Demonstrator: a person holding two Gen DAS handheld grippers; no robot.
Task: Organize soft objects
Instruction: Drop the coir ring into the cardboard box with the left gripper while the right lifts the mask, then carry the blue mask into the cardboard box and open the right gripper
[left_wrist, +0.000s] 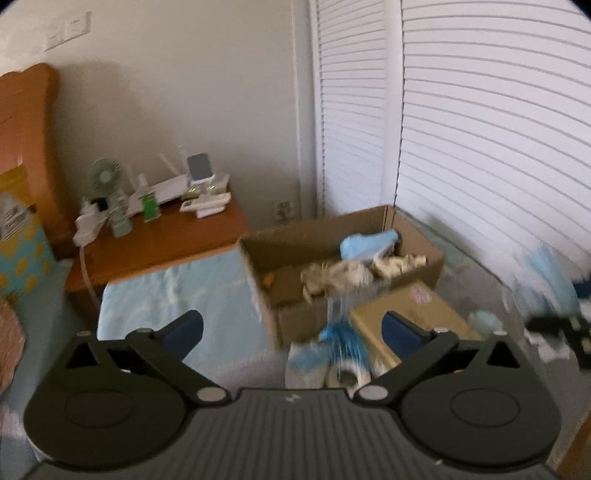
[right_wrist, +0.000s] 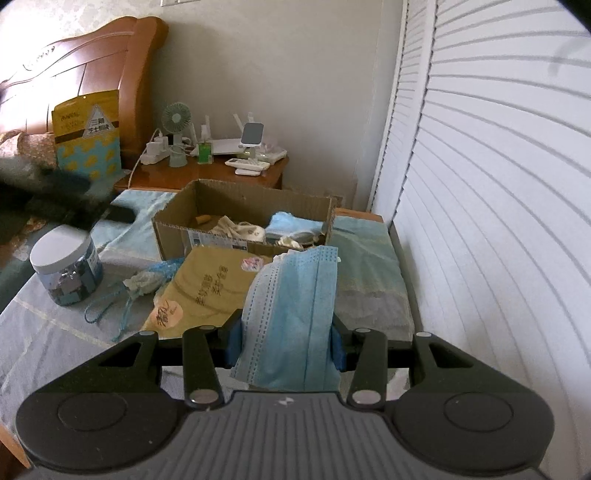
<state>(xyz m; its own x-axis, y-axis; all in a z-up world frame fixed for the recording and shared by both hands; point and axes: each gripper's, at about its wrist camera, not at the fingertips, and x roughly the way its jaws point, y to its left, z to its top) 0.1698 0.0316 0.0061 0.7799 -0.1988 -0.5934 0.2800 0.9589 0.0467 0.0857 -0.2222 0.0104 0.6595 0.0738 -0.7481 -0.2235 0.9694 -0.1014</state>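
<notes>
the right gripper (right_wrist: 286, 341) is clenching a blue face mask (right_wrist: 295, 314) near the cardboard box (right_wrist: 173, 236); the left gripper (left_wrist: 291, 328) is hanging released, empty.

Both wrist views face the cardboard box (left_wrist: 343, 258) (right_wrist: 243, 218), left perhaps nearer, blurred, nightstand (left_wrist: 159, 236) (right_wrist: 207, 173) shared.

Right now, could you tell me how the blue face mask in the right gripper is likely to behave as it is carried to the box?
The face mask probably stays floppy: it already bends and sags between the right gripper fingers. It looks thin and light, so it may flutter or swing. Released above the cardboard box, it would likely drift down and crumple rather than drop straight.
</notes>
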